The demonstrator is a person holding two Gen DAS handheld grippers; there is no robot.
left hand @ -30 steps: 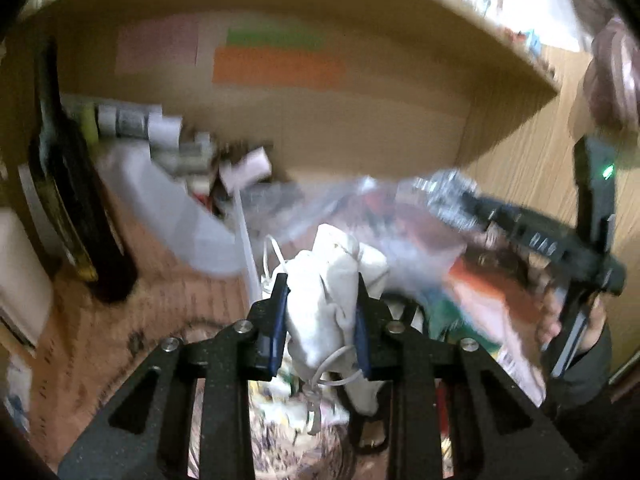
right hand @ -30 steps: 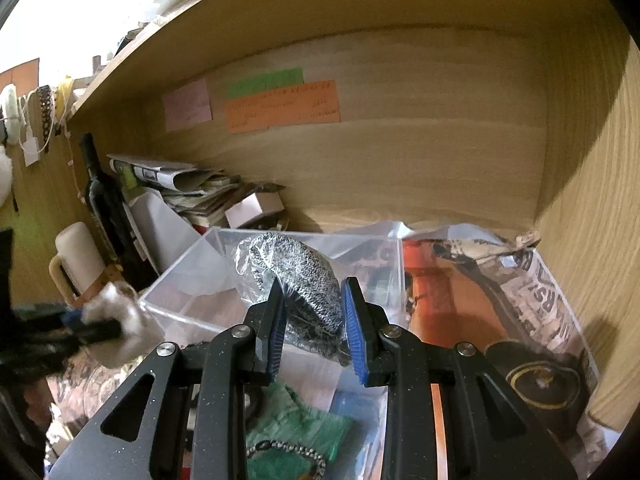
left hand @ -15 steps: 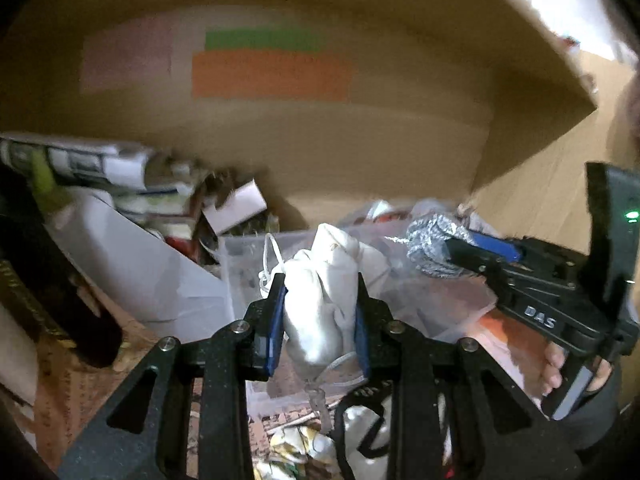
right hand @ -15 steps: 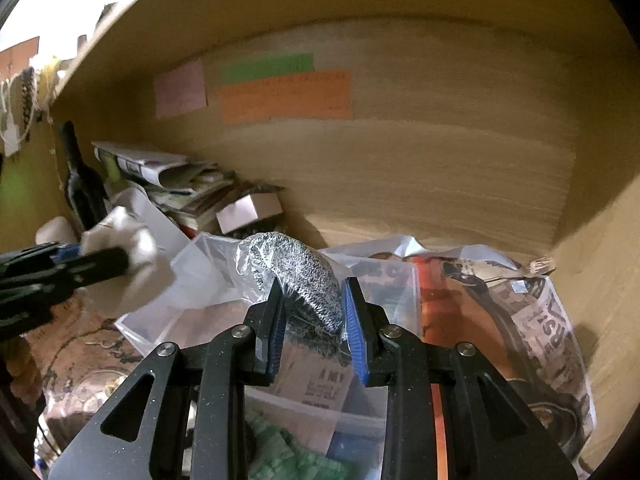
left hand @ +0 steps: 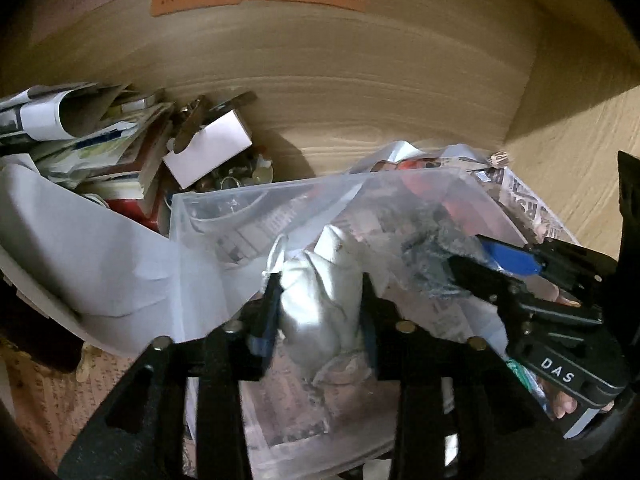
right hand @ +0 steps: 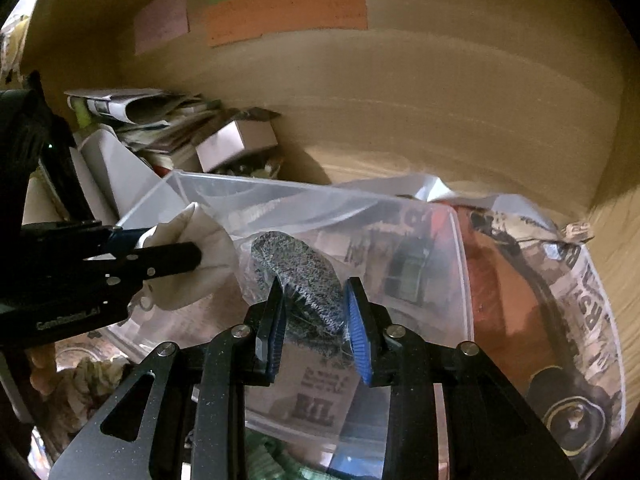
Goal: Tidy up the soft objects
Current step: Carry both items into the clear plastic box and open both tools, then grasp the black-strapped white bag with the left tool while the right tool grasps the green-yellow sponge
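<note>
My left gripper (left hand: 320,304) is shut on a white cloth bundle (left hand: 324,300) with a thin cord, held over the clear plastic bin (left hand: 188,204). My right gripper (right hand: 314,316) is shut on a grey speckled soft item in a clear plastic bag (right hand: 298,268), also over the bin (right hand: 460,248). In the right wrist view the left gripper (right hand: 176,256) and white bundle (right hand: 208,264) sit just left of the grey item. In the left wrist view the right gripper (left hand: 476,260) holds the grey item (left hand: 432,264) to the right.
The bin stands in a wooden shelf nook on newspaper (right hand: 572,280). A stack of papers (left hand: 80,136) and a small white box (left hand: 208,148) lie behind it on the left. A white sheet (left hand: 80,264) leans beside the bin. Coloured notes (right hand: 288,8) hang on the back wall.
Both grippers have moved forward and down over the clear bin, each still holding its item. The two grippers have come closer together.
</note>
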